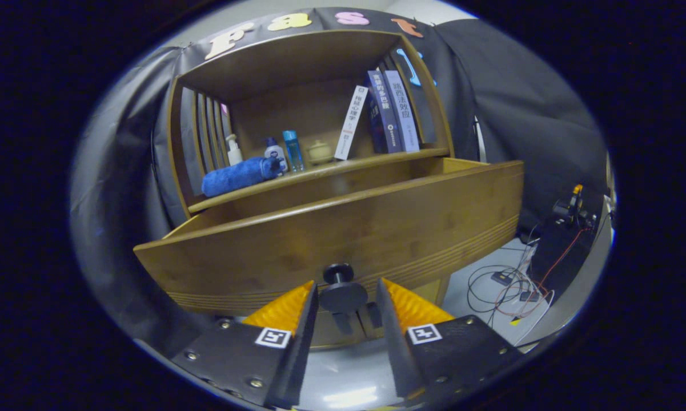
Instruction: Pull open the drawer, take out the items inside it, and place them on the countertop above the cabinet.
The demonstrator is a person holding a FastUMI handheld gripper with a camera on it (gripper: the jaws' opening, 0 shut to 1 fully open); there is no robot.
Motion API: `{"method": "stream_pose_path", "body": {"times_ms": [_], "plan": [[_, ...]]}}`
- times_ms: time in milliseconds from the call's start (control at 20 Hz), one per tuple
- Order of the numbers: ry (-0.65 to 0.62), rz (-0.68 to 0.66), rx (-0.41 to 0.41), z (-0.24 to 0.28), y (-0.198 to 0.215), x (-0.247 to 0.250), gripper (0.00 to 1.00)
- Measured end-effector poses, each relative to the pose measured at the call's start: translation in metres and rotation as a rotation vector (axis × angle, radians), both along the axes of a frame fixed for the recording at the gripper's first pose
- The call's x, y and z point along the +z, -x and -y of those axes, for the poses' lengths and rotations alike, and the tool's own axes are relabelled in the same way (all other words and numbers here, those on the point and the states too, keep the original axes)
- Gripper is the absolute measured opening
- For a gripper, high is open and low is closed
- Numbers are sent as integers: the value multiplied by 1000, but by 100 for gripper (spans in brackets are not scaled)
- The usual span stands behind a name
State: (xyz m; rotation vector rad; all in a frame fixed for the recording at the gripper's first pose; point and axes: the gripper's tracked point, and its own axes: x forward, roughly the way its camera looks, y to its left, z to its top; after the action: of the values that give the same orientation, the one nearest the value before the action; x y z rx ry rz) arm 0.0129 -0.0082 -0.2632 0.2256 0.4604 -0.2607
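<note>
A wooden cabinet has a drawer (343,228) pulled out toward me, and its wide front panel rises in front of the inside, hiding whatever lies there. A round dark knob (341,294) sticks out of the panel's lower middle. My gripper (345,297) sits right at the knob, one finger on each side, with a small gap showing between each finger and the knob. The fingers stand open around it. The countertop (325,171) above the drawer holds a rolled blue towel (239,176), three small bottles (274,153), a little pale jar (320,151) and leaning books (380,117).
The cabinet's shelf frame (314,57) roofs over the countertop, with slatted sides. Black cloth hangs behind and to both sides. On the pale floor to the right lie tangled cables (511,285) and dark equipment (571,217).
</note>
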Motion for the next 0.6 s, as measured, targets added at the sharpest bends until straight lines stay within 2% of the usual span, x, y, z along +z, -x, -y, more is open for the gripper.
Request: {"method": "stream_pose_path", "body": {"times_ms": [100, 300, 600], "plan": [[23, 30, -8, 2, 4, 19, 65], [100, 114, 28, -1, -17, 67, 68], [203, 244, 126, -25, -80, 138, 76]]}}
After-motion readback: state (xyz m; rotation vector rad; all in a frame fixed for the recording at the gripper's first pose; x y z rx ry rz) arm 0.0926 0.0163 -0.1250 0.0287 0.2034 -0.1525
